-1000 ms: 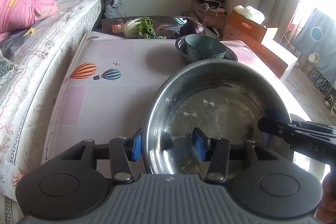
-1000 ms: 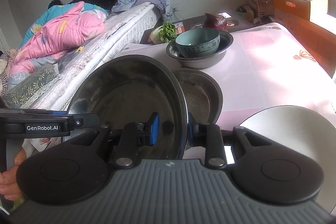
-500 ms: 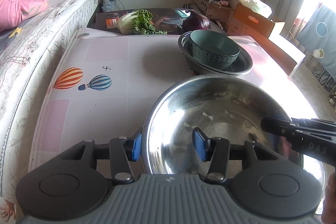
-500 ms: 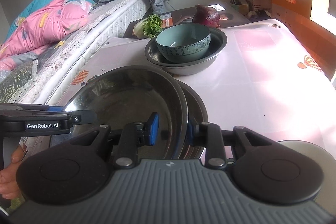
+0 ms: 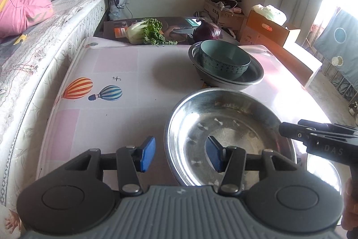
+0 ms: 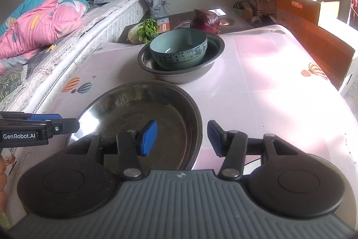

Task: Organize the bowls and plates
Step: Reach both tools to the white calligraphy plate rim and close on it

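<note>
Now the wide shiny steel basin [image 5: 228, 133] is seen near the surface's [image 5: 125, 64] front edge, its rim straddled by the left claw [image 5: 180, 155] and right claw [image 6: 182, 138]. Both jaw pairs are opening, pads clear of the rim. Each should be withdrawn straight back, leaving the basin undisturbed behind the teal ceramic bowl [image 6: 179, 48] nested in a grey metal dish [image 6: 208, 64].

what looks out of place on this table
The leafy cabbage and red onion lie on a dark board at the table's far edge, odd beside dishes. The teal bowl sits tilted in its metal basin. Nothing looks spilled or broken.
</note>
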A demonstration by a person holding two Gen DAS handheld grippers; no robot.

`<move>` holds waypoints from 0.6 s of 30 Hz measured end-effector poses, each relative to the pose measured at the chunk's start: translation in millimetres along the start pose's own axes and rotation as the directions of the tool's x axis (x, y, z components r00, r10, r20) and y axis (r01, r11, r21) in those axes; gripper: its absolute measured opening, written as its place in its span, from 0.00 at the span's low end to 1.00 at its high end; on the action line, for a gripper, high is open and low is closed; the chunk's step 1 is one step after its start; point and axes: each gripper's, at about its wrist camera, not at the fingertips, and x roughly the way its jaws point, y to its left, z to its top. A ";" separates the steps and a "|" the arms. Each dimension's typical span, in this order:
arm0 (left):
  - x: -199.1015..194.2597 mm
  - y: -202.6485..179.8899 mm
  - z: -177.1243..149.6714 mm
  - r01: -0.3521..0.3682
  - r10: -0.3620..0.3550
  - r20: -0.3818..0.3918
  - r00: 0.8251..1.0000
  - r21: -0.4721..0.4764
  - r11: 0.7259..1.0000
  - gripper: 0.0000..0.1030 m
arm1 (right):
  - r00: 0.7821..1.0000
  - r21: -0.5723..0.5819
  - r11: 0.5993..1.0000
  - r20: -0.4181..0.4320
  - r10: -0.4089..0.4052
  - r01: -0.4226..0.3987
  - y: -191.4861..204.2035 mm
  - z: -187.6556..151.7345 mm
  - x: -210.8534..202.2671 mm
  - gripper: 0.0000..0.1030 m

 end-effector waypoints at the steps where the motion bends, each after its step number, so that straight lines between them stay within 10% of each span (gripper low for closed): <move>1: -4.8 -0.6 -0.5 0.000 0.000 0.007 1.000 0.001 1.000 0.53 | 1.000 0.005 1.000 0.014 0.000 0.000 -2.3 -0.3 -6.6 0.53; 18: -58.9 -66.7 -59.6 0.156 -0.154 -0.027 0.988 0.090 0.984 0.78 | 0.983 0.222 0.969 0.126 -0.135 0.105 -104.7 -82.3 -145.1 0.78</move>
